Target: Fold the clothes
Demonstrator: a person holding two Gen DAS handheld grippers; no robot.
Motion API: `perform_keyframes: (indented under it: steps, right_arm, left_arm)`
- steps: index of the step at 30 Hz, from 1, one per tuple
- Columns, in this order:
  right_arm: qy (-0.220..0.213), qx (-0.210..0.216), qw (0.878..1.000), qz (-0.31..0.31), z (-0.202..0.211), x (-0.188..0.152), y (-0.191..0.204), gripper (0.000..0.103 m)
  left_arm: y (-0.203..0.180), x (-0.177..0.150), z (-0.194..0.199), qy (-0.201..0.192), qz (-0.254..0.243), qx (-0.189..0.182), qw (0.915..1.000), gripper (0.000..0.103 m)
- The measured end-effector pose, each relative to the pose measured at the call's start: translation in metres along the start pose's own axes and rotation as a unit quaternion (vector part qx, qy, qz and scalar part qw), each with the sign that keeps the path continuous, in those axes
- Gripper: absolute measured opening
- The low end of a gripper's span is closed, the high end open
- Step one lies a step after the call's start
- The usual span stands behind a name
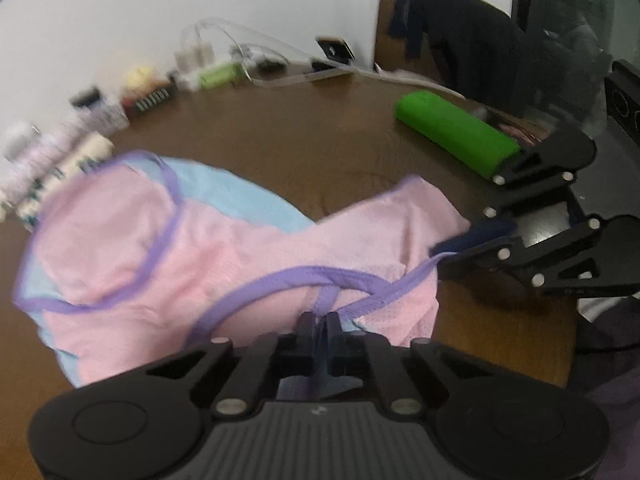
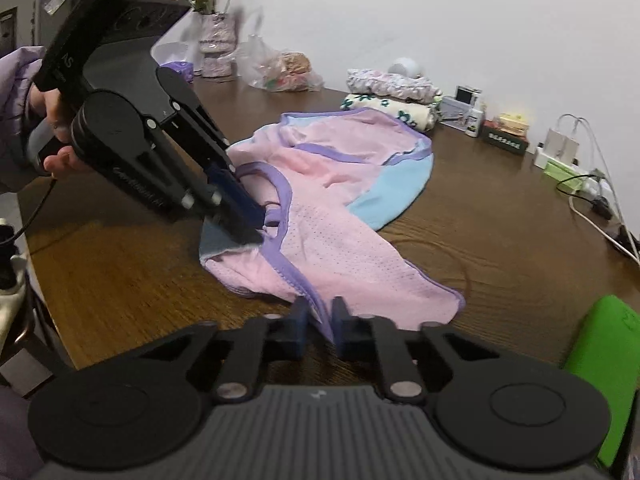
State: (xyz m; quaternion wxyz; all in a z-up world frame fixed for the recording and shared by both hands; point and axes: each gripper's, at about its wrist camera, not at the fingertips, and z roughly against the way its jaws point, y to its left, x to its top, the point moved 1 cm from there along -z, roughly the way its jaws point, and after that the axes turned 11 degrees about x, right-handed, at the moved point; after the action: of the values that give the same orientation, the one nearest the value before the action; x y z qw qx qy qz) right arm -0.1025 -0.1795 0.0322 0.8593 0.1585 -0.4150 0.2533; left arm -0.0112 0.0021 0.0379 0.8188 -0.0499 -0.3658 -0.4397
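Pink top [image 2: 340, 248]: soft mesh cloth with tiny holes, purple edging, blue part at side, lies crumpled on brown wooden table [image 2: 500, 248]. Left gripper [image 1: 320, 326], black plastic, fingers pinching purple strap. Right gripper [image 2: 320, 316] pinching purple-edged hem. Green roll [image 1: 456, 134], smooth, rounded, lies well apart. Folded flowery cloths [image 2: 390, 94] stacked near white wall.

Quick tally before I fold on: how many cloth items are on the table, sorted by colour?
Pink garment with purple trim and blue panels, gripped by the left gripper and the right gripper: 1
Green roll: 1
Floral folded pieces by the wall: 2
Total: 4
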Motion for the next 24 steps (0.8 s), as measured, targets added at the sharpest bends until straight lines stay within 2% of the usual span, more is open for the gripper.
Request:
perform_keyframes:
  steps: [3,6,10,13,15,16,18,20,24]
  right_arm:
    - [-0.031,-0.032,0.999,-0.022,0.011,0.004,-0.003,0.002]
    - [-0.075,-0.071,0.994,-0.021,0.029,0.01,-0.001,0.002]
    - [-0.147,-0.099,0.984,-0.008,0.051,0.016,0.007,0.002]
    - [-0.179,-0.116,0.977,0.005,0.062,0.02,0.017,0.002]
    - [-0.196,-0.121,0.973,0.022,0.07,0.021,0.027,0.002]
    - [-0.199,-0.122,0.972,0.031,0.073,0.022,0.031,0.002]
    - [-0.199,-0.121,0.971,0.045,0.075,0.022,0.039,0.002]
    - [-0.196,-0.119,0.972,0.059,0.078,0.021,0.046,0.002]
    - [-0.193,-0.111,0.972,0.072,0.084,0.018,0.056,0.002]
  left_arm:
    - [0.0,-0.004,0.023,-0.045,0.027,0.035,0.998,0.002]
    - [-0.002,-0.012,0.057,-0.092,0.064,0.069,0.9912,0.001]
    - [-0.022,-0.021,0.105,-0.141,0.079,0.095,0.9822,0.001]
    - [-0.044,-0.025,0.131,-0.154,0.069,0.094,0.9812,0.003]
    - [-0.058,-0.024,0.137,-0.16,0.046,0.105,0.9804,0.01]
    - [-0.063,-0.022,0.138,-0.164,0.032,0.115,0.9791,0.017]
    - [-0.072,-0.016,0.134,-0.169,0.009,0.139,0.9757,0.057]
    - [-0.078,-0.005,0.117,-0.175,-0.007,0.175,0.9687,0.063]
    - [-0.091,0.014,0.081,-0.159,-0.046,0.184,0.9688,0.063]
